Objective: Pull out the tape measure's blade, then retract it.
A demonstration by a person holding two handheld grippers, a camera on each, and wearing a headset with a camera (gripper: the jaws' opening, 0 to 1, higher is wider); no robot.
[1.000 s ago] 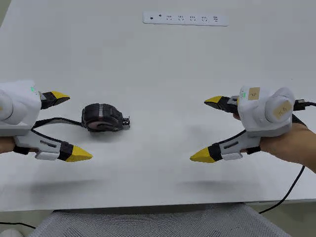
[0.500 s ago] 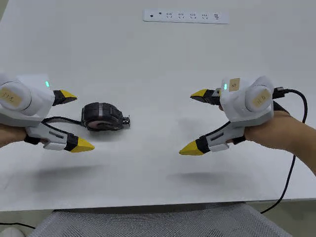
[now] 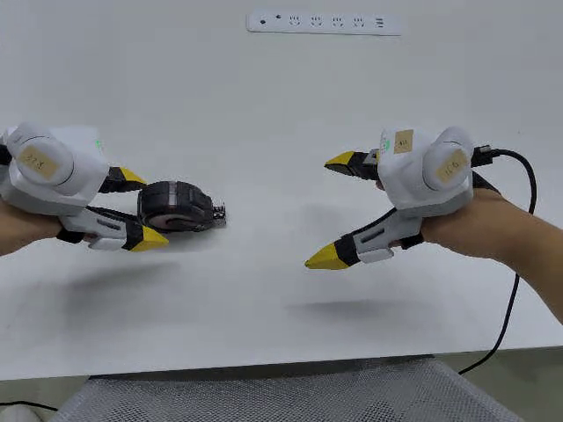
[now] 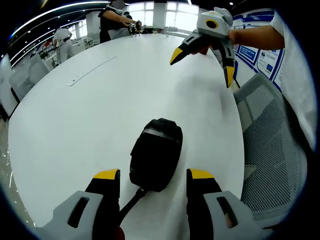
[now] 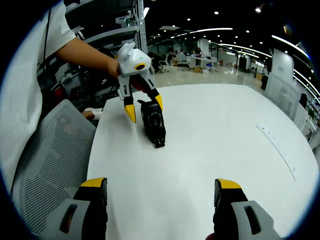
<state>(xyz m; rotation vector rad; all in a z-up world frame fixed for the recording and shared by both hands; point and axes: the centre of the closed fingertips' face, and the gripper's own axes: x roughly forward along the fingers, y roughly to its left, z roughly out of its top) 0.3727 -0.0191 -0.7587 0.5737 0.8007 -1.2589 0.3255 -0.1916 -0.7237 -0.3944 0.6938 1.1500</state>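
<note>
Since 1.0 s ago both tools have moved in. Left tool (image 3: 142, 208) now straddles the rear of the tape (image 3: 179, 206); right tool (image 3: 330, 211) has shifted towards it but is well apart from it.

- Left jaws: apart, 1 on each side of the case. The left gripper view shows a gap on both sides, so no clamp yet.
- Right jaws: wide apart, holding nothing.
- Step: approach to the grasp. Blade is fully wound in, so the pull is not begun.
- Next move, as I judge it: left tool closes on the case to pin it. Right tool comes to the hook (image 3: 221, 211), pinches that small tab squarely, then draws away along the surface (image 3: 264, 114).
- Tape: black rounded case lying flat on its side, hook end facing the right tool, black strap (image 4: 131, 201) trailing back between the left jaws.
</note>
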